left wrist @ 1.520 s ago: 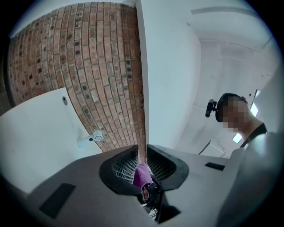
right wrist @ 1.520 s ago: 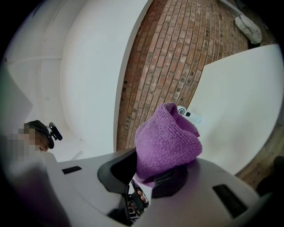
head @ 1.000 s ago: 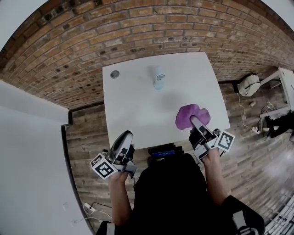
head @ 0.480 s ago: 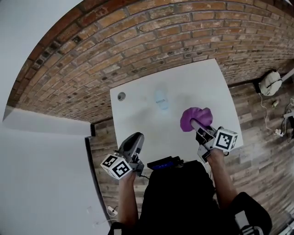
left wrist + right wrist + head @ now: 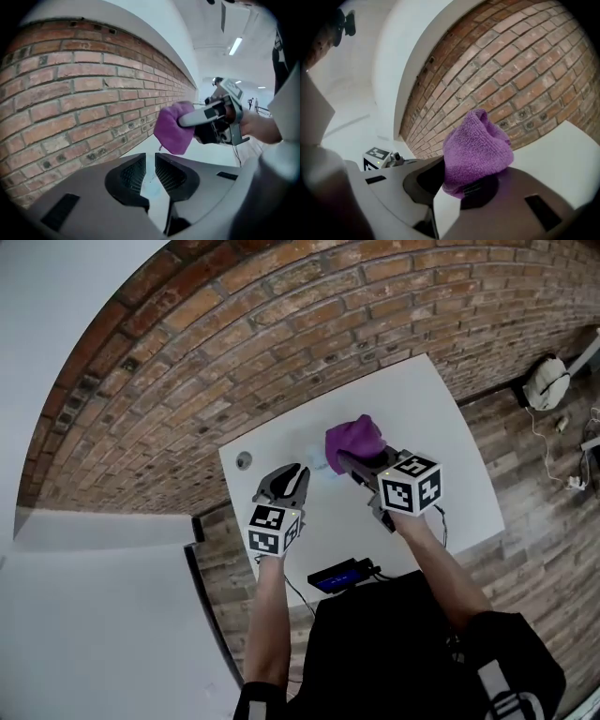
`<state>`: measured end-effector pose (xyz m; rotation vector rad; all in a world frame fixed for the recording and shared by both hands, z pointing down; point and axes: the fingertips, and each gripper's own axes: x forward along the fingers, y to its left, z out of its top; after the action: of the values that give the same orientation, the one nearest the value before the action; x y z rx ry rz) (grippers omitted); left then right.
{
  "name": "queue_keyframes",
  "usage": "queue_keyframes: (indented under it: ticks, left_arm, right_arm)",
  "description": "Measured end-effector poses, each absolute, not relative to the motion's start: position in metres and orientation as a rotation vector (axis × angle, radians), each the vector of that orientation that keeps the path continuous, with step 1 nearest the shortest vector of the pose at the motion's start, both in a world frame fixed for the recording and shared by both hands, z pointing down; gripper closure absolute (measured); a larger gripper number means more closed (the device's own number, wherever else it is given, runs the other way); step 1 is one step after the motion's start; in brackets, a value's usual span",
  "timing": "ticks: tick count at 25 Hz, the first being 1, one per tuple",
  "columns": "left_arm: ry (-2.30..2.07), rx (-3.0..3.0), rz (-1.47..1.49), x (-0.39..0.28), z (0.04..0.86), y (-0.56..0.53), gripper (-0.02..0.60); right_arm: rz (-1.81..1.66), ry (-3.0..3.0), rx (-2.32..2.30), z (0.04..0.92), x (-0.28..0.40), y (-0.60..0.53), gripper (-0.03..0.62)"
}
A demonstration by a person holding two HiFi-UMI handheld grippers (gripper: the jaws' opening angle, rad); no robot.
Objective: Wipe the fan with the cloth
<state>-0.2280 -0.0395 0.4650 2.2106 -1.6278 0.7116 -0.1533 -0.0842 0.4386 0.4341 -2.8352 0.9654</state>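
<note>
My right gripper (image 5: 348,461) is shut on a bunched purple cloth (image 5: 354,438) and holds it above the middle of the white table (image 5: 441,427). The cloth (image 5: 476,150) bulges up out of the jaws. Of the fan I see only a pale blue patch (image 5: 322,466) just left of the cloth; the rest is hidden. My left gripper (image 5: 289,473) hovers close on the fan's left, its jaws a narrow gap apart with nothing in them. Through that gap (image 5: 150,161) a bluish spot shows on the table, with the cloth (image 5: 172,129) and the right gripper beyond.
A brick wall (image 5: 281,343) runs along the table's far edge. A small round grommet (image 5: 244,460) sits in the table's far left corner. A black device (image 5: 342,575) lies at the near edge. A white object (image 5: 547,381) rests on the wood floor at right.
Both grippers have moved away from the near edge, out over the table to the fan. The right one carried the cloth up and to the left. Both have rolled.
</note>
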Motion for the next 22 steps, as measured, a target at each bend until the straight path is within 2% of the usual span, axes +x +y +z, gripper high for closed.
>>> queue_keyframes:
  ticks: [3, 7, 12, 16, 22]
  left_arm:
    - [-1.544, 2.176, 0.867, -0.224, 0.491, -0.058, 0.514]
    - [-1.487, 2.147, 1.027, -0.221, 0.51, -0.065, 0.519]
    - [-1.431, 2.156, 1.009, -0.217, 0.509, -0.064, 0.565]
    - [-1.462, 2.131, 1.054, -0.222, 0.507, -0.062, 0.566]
    - [-1.466, 2.102, 1.222, -0.235, 0.511, -0.072, 0.566]
  right_arm:
    - [0.836, -2.829, 0.448, 0.439, -0.187, -0.097, 0.526]
    - [0.809, -2.732, 0.425, 0.485, -0.211, -0.098, 0.525]
    - [0.961, -2.71, 0.508, 0.525, -0.193, -0.104, 0.525]
    - [1.013, -2.482, 0.616, 0.582, -0.16, -0.109, 0.525]
    - [0.996, -2.709, 0.567, 0.509, -0.172, -0.116, 0.525]
